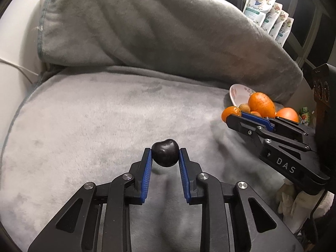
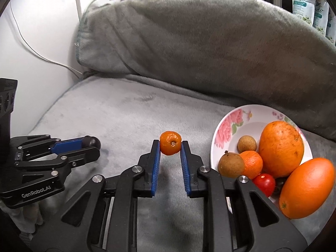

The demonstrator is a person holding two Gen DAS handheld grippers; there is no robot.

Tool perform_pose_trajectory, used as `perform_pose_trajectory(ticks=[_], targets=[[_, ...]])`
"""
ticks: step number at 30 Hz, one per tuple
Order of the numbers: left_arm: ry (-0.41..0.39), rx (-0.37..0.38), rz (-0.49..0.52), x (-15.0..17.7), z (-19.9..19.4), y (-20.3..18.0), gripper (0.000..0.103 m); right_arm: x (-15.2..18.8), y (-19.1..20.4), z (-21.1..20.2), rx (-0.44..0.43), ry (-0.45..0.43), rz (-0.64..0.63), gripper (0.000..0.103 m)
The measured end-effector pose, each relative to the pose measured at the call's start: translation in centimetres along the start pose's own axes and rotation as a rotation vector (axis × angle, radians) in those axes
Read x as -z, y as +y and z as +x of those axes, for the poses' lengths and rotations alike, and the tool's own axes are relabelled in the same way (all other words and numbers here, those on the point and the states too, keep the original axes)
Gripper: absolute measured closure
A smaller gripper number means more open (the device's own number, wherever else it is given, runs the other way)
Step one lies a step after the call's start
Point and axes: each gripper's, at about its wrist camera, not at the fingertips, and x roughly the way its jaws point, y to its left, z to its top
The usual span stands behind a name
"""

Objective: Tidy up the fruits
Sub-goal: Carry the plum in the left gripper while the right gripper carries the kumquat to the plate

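Jaws of the left gripper (image 1: 165,154) were clenched on a dark plum (image 1: 165,152), pinched at the fingertips between the blue pads (image 1: 147,168) and held clear of the grey blanket (image 1: 105,115); its shadow fell on the fabric just below. Right gripper (image 2: 170,146) likewise gripped a small wrinkled orange (image 2: 170,146) at its fingertips, stem end facing the camera, above the same blanket.

Right of that gripper sat a floral plate (image 2: 231,124) on the blanket. It held two large oranges (image 2: 281,149), one of them overhanging the near rim, plus a small orange (image 2: 253,163), two brown round fruits (image 2: 231,164), a red tomato (image 2: 264,183) and a dark fruit, mostly hidden between the tomato and the near large orange.

In the right wrist view the left gripper appeared at far left, well apart from the plate. A grey cushion (image 1: 147,31) lay behind the blanket. Refill pouches (image 1: 271,16) stood beyond it, upper right. White wall with a thin cable (image 2: 31,48) at left.
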Motion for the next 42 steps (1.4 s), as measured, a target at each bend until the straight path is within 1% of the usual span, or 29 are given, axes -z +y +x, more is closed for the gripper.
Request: perform_pose_trajectory(ticks=[11, 20, 24, 32, 42], targets=[[-0.050, 0.028, 0.033, -1.2, -1.4, -3.4, 0.079, -0.5, -2.1, -5.0, -0.031, -0.097, 0.017, 0.083], [-0.072, 0.059, 0.063, -2.3, -1.4, -6.2, 0.079, -0.7, -4.6, -8.1, -0.023, -0.148, 0.034, 0.083], [-0.078, 0.075, 0.077, -2.6, -1.4, -7.6, 0.079, -0.6, -6.2, -9.4, -0.004, -0.168, 0.046, 0.083], [-0.086, 0.100, 0.106, -3.3, -1.1, -9.9, 0.079, -0.4, -9.8, -11.1, 0.035, -0.186, 0.076, 0.083], [-0.089, 0.111, 0.132, -4.8, 0.2, -11.9, 0.079, -0.1, -13.7, -10.9, 0.047, -0.178, 0.131, 0.083]])
